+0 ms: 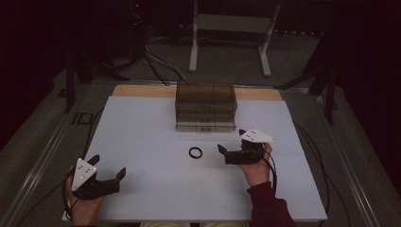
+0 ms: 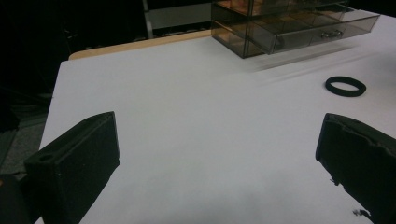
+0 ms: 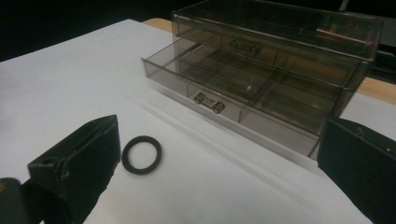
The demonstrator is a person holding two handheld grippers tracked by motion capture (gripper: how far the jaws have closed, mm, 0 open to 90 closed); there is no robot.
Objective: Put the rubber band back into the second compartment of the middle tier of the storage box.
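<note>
Black ring [image 1: 195, 152], flat and thin, lies on the white table [image 1: 142, 142] near its centre, in front of a smoky transparent drawer box [image 1: 205, 106] at the far edge; lower drawer [image 3: 233, 93] pulled out. Right hand-held gripper [image 1: 231, 144] released, just beside the ring. Left hand-held gripper [image 1: 108, 166] released, near the front-left corner.

The table [image 1: 142, 189] has a white top, and a strip of light wood shows along its far edge [image 1: 142, 91]. At the middle of the far side stands a small drawer box [image 1: 205, 106] of smoky clear plastic. Its lower drawer [image 3: 233, 100] is pulled partly out and is divided into compartments. In front of the box, near the middle of the table, a black ring [image 1: 195, 152] lies flat on the white surface, apart from the box.
</note>
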